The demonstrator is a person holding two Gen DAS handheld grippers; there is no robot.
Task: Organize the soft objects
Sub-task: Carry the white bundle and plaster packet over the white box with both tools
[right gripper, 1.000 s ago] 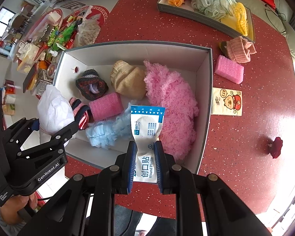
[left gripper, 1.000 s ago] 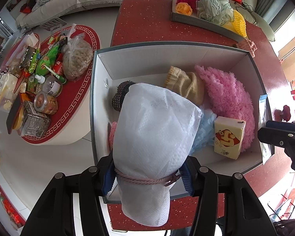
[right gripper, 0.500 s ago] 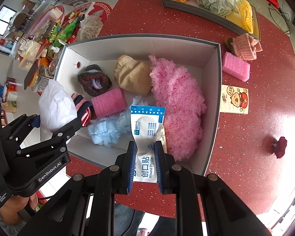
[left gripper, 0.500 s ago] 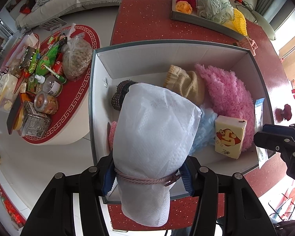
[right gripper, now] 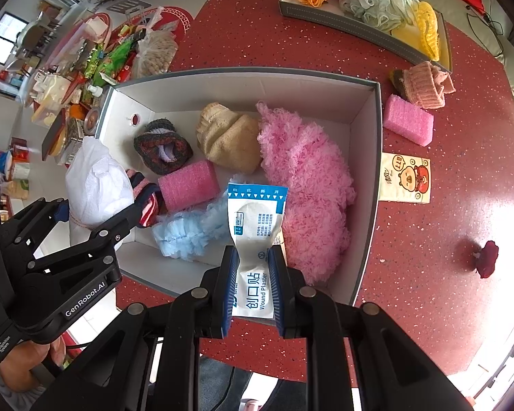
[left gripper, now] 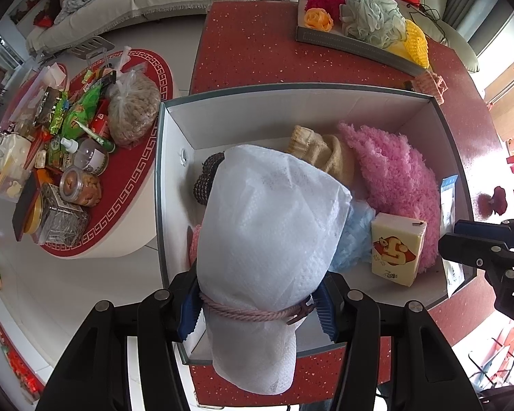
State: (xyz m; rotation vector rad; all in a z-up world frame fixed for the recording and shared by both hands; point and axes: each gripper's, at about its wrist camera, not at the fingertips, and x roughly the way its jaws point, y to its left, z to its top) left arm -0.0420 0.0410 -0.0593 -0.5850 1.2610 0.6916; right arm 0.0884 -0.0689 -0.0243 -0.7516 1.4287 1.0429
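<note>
My left gripper is shut on a white mesh bag tied with a pink cord, held over the near left corner of the open grey box. It also shows in the right wrist view. My right gripper is shut on a white and blue wound plaster packet above the box's near edge. In the box lie a fluffy pink item, a beige knit piece, a dark knit ring, a pink sponge and a pale blue fluffy item.
On the red table right of the box lie a pink sponge, a peach knit item and a bear tissue pack. A tray of bath puffs stands at the back. A cluttered round side table is left.
The right gripper with the plaster packet has moved a little further over the box. The left gripper and its bag have barely moved.
</note>
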